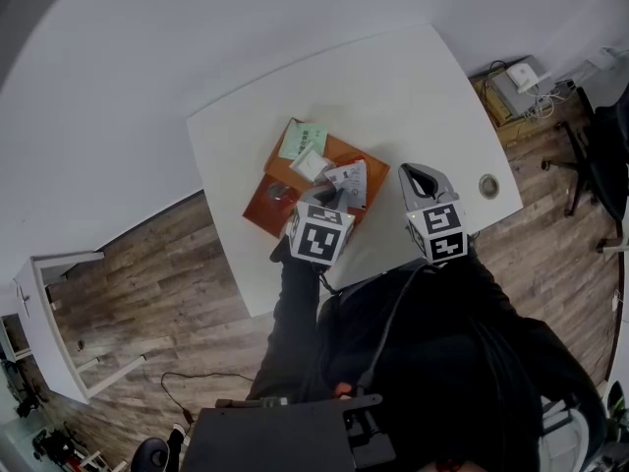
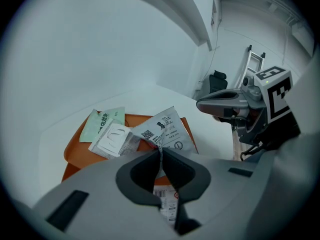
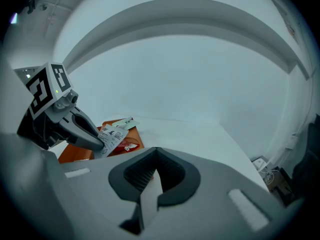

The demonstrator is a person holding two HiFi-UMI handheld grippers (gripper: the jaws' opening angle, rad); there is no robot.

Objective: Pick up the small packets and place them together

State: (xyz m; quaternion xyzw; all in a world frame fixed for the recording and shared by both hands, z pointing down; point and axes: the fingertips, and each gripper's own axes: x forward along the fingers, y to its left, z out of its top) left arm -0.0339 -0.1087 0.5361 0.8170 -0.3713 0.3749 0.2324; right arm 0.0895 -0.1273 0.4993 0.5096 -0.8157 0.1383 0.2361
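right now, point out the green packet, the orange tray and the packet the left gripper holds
green packet [image 2: 97, 123], left gripper view, its printed face
orange tray [image 2: 73, 153], left gripper view, its bare left rim
held white packet [image 2: 170, 129], left gripper view, its printed upper part

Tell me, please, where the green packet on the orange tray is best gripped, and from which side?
Probably by its far edge, coming in from the side of the tray away from the person. The green packet lies flat and a white packet covers its near corner. Its far edge juts past the orange tray's rim, so jaws could likely close there.
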